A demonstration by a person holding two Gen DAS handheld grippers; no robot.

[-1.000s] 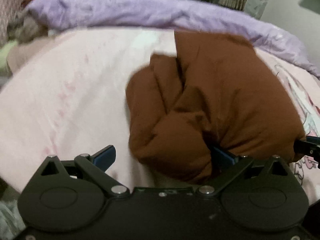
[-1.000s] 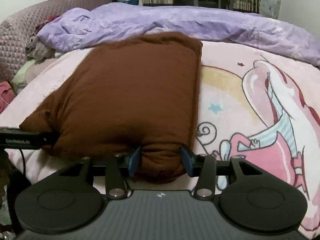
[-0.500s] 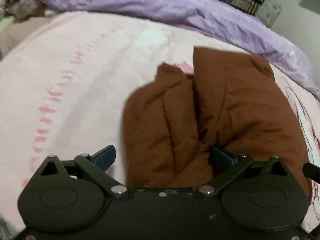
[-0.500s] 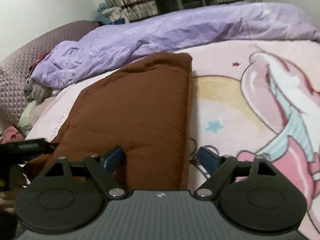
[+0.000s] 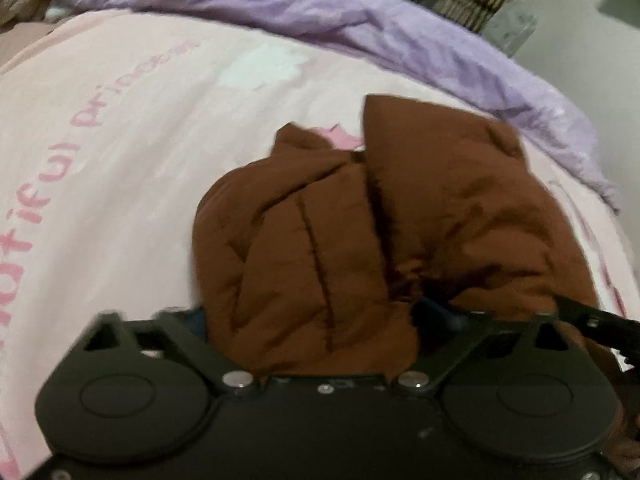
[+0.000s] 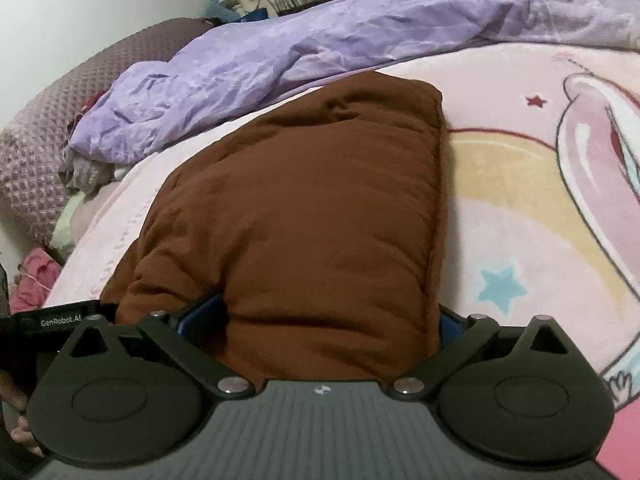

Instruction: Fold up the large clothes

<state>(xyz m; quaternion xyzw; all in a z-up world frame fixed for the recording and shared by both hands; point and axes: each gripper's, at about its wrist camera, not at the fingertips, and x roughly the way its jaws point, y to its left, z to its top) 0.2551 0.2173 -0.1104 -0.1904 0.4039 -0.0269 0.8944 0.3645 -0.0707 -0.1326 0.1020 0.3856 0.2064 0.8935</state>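
Over pink bedding [image 6: 520, 208], both grippers [image 5: 316, 316] [image 6: 320, 320] point forward, fingers spread wide around the brown jacket [image 6: 304, 208].

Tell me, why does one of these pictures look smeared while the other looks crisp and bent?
Left wrist view: motion blur smears the brown jacket and pink blanket lettering. Right wrist view: sharper, the jacket's quilting reads clearly; the fisheye lens bows the purple duvet. Both: dim indoor light, no glare.

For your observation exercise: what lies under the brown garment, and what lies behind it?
Under the brown garment lies a pink printed blanket; the print beneath the garment is hidden. Behind it a crumpled purple quilt runs across the bed.
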